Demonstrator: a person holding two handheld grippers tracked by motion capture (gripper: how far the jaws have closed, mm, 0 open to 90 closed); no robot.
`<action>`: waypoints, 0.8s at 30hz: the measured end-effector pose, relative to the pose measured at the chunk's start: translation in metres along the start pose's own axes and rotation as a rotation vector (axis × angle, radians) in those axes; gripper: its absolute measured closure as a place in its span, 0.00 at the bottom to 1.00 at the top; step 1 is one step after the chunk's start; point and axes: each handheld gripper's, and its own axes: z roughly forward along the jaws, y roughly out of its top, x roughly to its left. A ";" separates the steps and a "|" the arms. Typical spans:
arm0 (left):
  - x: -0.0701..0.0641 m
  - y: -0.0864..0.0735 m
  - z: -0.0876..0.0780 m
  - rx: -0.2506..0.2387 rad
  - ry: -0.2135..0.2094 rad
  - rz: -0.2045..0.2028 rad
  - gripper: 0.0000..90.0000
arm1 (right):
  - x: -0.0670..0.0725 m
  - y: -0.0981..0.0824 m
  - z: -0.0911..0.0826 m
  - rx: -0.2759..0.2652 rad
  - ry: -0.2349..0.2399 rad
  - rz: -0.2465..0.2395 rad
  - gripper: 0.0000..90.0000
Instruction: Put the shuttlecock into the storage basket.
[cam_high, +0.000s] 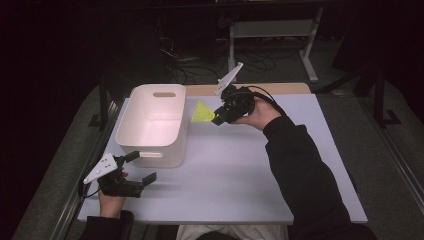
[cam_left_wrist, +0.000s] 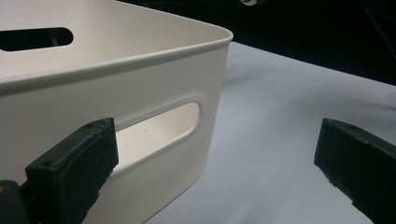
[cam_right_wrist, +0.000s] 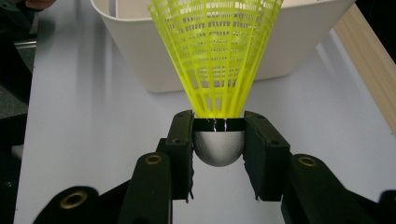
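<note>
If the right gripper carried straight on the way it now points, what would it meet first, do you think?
Probably the white bin. The right gripper, shut on the yellow shuttlecock, points at its side wall, so the shuttlecock's skirt would likely touch first.

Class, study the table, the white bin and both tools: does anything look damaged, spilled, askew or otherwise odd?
Nothing stands out. The white bin sits upright and intact, the yellow shuttlecock looks undamaged, gripped by its cap in the right tool, and the left tool is open beside the bin.

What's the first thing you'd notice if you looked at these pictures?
The bright yellow shuttlecock stands out first: the right tool pinches its silvery rounded head, holding it beside the white bin. That bin sits at the left of the pale table, and the left tool waits open by the bin's near handle slot.
</note>
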 end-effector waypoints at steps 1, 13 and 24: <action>0.000 0.000 0.000 -0.001 0.000 0.000 0.00 | 0.000 0.002 0.000 -0.003 -0.002 -0.002 0.71; 0.000 0.000 0.000 -0.003 -0.001 0.000 0.00 | 0.005 0.025 -0.009 -0.010 -0.013 -0.033 0.71; 0.000 0.000 0.000 -0.002 0.000 0.002 0.00 | 0.005 0.044 -0.013 -0.017 -0.012 -0.041 0.71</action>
